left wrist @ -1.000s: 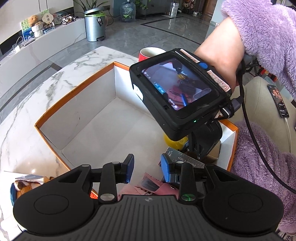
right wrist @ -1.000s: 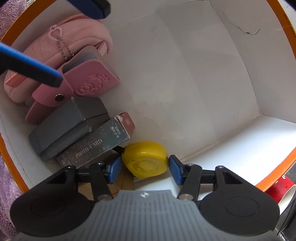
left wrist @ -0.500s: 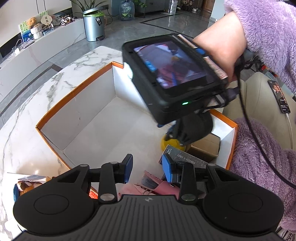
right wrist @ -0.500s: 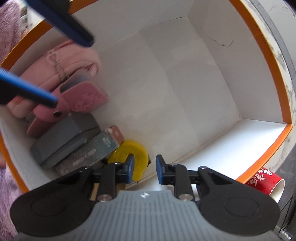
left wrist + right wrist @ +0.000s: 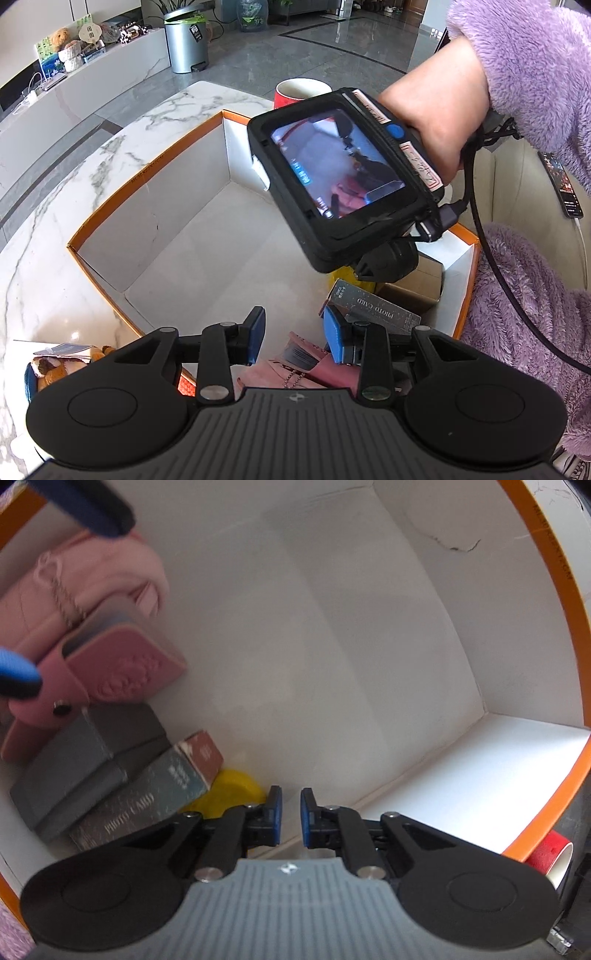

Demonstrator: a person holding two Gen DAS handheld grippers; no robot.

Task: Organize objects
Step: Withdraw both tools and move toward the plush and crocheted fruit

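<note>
An orange-rimmed white box (image 5: pixel 147 173) holds a pink pouch (image 5: pixel 74 602), a pink card wallet (image 5: pixel 122 672), a grey case (image 5: pixel 85 760), a "PHOTO CARD" box (image 5: pixel 155 797) and a yellow round object (image 5: pixel 232 790) along one side. My right gripper (image 5: pixel 290 821) hangs above the box floor beside the yellow object, jaws nearly together with nothing between them. My left gripper (image 5: pixel 293 338) is open and empty above the pink items (image 5: pixel 295 365). The right gripper's body and screen (image 5: pixel 347 184) fill the left wrist view.
A red cup (image 5: pixel 301 92) stands behind the box on the marble table (image 5: pixel 55 229); it also shows in the right wrist view (image 5: pixel 550 853). A plush toy and card (image 5: pixel 55 362) lie left of the box. A phone (image 5: pixel 561 188) lies on a seat at right.
My right gripper let go of the yellow object, lifted away from it and closed its jaws. The left gripper stayed in place, open.
</note>
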